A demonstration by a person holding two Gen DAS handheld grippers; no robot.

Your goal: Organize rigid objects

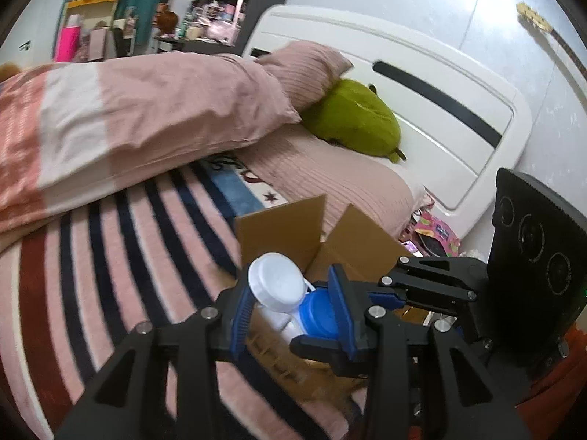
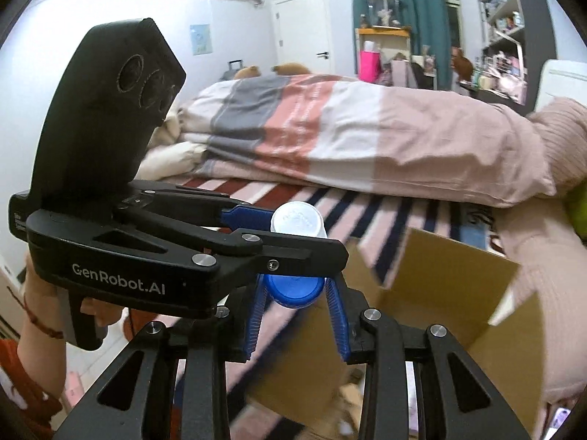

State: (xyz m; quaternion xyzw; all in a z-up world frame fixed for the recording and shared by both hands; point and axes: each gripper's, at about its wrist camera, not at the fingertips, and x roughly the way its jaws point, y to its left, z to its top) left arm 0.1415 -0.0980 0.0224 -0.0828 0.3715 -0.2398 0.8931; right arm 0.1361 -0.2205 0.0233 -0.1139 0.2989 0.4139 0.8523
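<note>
A white bottle [image 1: 277, 286] with a blue cap [image 1: 317, 313] is held between both grippers above an open cardboard box [image 1: 352, 245] on the bed. My left gripper [image 1: 290, 311] is shut on the bottle's white body. My right gripper [image 2: 297, 311] is shut on the blue cap [image 2: 293, 289]; the bottle's white base [image 2: 299, 218] sticks up behind the left gripper's fingers [image 2: 293, 251]. The right gripper's body shows in the left wrist view [image 1: 433, 286]. The box also shows in the right wrist view [image 2: 440, 286].
The bed has a striped blanket [image 1: 110, 256], a folded pink duvet [image 1: 146, 121], pink pillows [image 1: 304, 69] and a green plush toy [image 1: 356, 117]. A white headboard [image 1: 440, 102] stands behind. Shelves and a desk [image 2: 385, 47] are across the room.
</note>
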